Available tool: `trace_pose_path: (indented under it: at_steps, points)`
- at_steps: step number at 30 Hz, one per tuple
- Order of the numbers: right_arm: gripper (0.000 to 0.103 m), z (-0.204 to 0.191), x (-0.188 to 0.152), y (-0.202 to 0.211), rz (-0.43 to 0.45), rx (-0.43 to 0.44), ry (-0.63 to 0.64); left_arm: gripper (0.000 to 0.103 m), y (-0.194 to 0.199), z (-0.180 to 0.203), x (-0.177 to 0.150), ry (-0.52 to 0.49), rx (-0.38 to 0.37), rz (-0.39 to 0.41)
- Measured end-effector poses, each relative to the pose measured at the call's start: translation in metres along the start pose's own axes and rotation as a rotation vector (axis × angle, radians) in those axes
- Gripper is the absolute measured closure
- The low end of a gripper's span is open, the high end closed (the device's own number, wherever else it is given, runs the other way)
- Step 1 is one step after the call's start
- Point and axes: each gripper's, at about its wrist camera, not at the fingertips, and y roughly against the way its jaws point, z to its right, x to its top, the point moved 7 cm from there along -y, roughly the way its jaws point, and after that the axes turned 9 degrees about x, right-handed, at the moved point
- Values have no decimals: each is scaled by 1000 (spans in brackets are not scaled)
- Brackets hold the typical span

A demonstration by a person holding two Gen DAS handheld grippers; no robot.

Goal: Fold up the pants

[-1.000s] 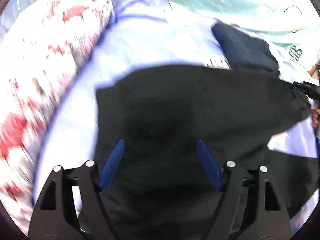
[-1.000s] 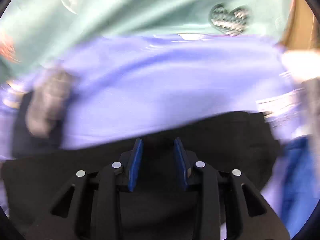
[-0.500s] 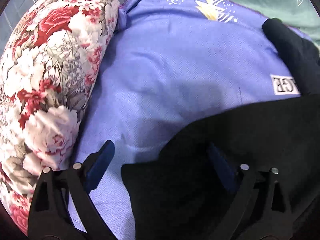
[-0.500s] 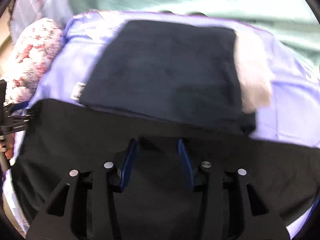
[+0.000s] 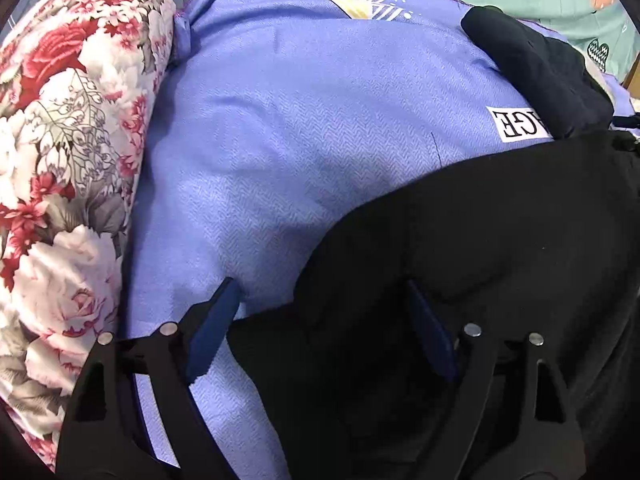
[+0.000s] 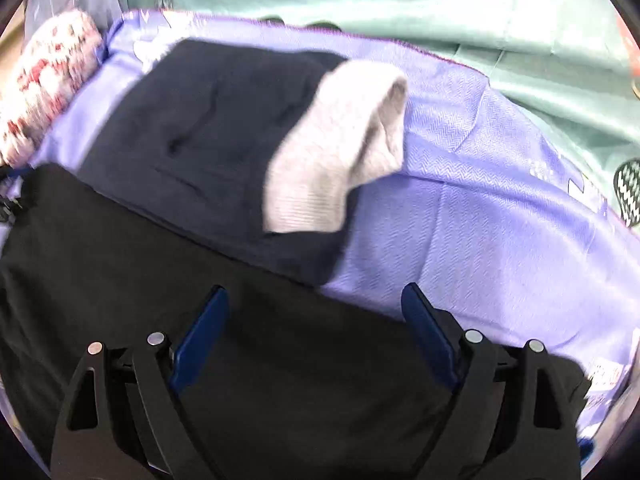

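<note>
Black pants (image 5: 480, 272) lie on a purple sheet (image 5: 300, 120). In the left wrist view they fill the lower right, and their left edge lies between the fingers of my left gripper (image 5: 320, 308), which is open just above the cloth. In the right wrist view the pants (image 6: 200, 280) spread across the lower half. My right gripper (image 6: 316, 312) is open over them, with nothing between its blue pads.
A floral pillow (image 5: 68, 140) lies along the left. A folded dark navy garment (image 6: 208, 136) with a grey cloth (image 6: 332, 152) on it sits behind the pants; it also shows in the left wrist view (image 5: 536, 64). A teal sheet (image 6: 400, 4) lies beyond.
My right gripper was nearly closed on the pants and has opened wide, swinging from the far edge toward the navy garment. My left gripper stayed open and shifted left toward the pants' edge.
</note>
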Motion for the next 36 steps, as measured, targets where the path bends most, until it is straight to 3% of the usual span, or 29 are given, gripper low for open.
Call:
trace_pose_path:
  at_steps: [6,9,11,13,14,17,21,28,32,36]
  points:
    - [15,2,-7,-12,-40,38,94,29,-4,2,6,-35,-43,-18]
    - [24,7,-10,-9,-53,73,80,36,-8,2,11,-38,-77,-37]
    - [46,5,-10,-4,-57,100,73,56,-6,3,11,-43,-104,-42]
    - [84,0,-5,-2,-70,132,63,76,-1,4,13,-40,-148,-51]
    - [91,2,-7,1,-77,137,57,84,1,5,14,-41,-152,-48]
    - [97,8,-14,13,-80,168,22,87,9,9,15,-95,-110,-10]
    - [98,0,-19,34,-38,189,3,90,23,8,18,-77,-111,10]
    - [100,-10,-44,100,50,212,-5,92,85,12,11,-73,-117,93]
    - [100,-50,-54,128,105,245,6,92,126,11,0,-89,-120,148]
    - [100,-97,-80,156,139,291,32,92,165,12,-32,-108,-116,184]
